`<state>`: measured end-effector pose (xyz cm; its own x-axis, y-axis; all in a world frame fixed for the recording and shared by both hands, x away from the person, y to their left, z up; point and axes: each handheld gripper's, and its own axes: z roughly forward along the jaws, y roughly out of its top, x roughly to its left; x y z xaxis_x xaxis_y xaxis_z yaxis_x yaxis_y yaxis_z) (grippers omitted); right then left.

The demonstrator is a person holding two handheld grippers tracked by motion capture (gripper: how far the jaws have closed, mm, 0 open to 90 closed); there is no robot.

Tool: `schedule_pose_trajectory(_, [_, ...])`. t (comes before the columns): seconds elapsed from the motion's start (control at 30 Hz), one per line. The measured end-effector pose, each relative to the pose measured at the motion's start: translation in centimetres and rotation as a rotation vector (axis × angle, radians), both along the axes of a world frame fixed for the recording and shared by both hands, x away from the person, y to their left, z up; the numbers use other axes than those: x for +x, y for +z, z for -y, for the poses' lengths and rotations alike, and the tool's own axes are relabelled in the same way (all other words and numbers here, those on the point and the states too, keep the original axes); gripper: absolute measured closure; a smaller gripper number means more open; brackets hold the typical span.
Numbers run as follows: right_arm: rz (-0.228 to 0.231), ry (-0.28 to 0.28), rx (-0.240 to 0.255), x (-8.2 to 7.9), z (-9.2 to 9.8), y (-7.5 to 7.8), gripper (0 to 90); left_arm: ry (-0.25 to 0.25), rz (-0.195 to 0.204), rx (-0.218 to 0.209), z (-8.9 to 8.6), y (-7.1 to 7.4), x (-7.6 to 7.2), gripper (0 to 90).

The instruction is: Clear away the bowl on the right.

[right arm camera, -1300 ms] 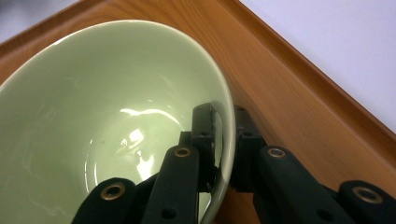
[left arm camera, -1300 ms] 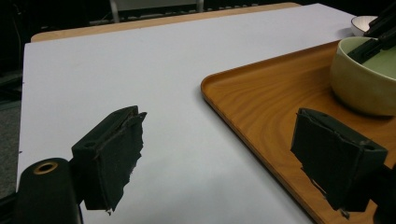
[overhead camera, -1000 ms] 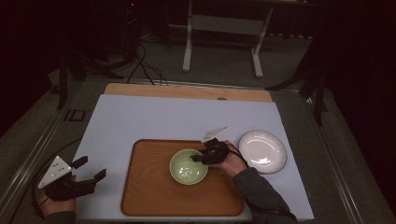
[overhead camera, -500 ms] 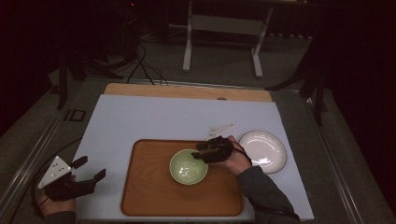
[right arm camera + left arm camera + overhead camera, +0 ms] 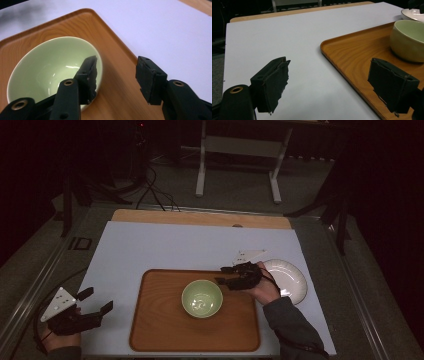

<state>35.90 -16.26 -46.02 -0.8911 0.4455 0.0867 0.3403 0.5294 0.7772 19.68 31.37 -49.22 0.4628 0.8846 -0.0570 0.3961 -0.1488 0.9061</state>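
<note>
A pale green bowl (image 5: 202,298) sits empty on a wooden tray (image 5: 155,330) near the table's front. My right gripper (image 5: 223,275) hovers open just right of the bowl, above the tray's far right corner. Seen along its jaws, the bowl (image 5: 50,75) lies under the left jaw and the tray (image 5: 117,82) shows in the gap. My left gripper (image 5: 98,301) rests open over the table's front left corner, well left of the tray. Through its own camera the tray (image 5: 352,52) and bowl (image 5: 408,40) stand to the right.
A white plate (image 5: 292,277) lies right of the tray, partly behind my right hand; its rim (image 5: 412,13) peeks past the bowl. The white table mat (image 5: 175,245) spreads behind the tray. Cables and a stand's legs are on the floor beyond.
My right gripper has drawn back from the bowl's rim to the right and opened, leaving the bowl on the tray. The left gripper has stayed put.
</note>
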Motion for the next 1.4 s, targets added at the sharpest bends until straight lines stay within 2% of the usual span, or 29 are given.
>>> schedule_pose_trajectory(0.23, [0.015,-0.047,0.041,0.0,1.9,0.5,50.2,0.002,0.002,0.0,0.0,0.0,0.0,16.0])
schedule_pose_trajectory(0.4, [0.035,-0.087,0.04,0.0,3.2,0.6,50.2,0.006,0.001,-0.005,-0.1,0.0,0.0,16.0])
schedule_pose_trajectory(0.43, [0.04,-0.109,0.044,-0.2,4.2,0.6,50.3,0.007,0.003,-0.006,-0.1,0.0,-0.1,16.0])
schedule_pose_trajectory(0.83, [0.07,-0.189,0.066,-0.9,8.2,1.0,49.8,0.009,0.004,-0.004,-0.1,0.0,-0.1,16.0])
schedule_pose_trajectory(1.2, [0.096,-0.243,0.084,-2.1,10.9,1.4,49.4,0.01,0.005,-0.003,-0.1,0.1,-0.1,16.0])
schedule_pose_trajectory(1.4, [0.1,-0.264,0.089,-2.8,12.0,1.0,49.4,0.012,0.006,-0.002,-0.1,0.1,-0.1,16.0])
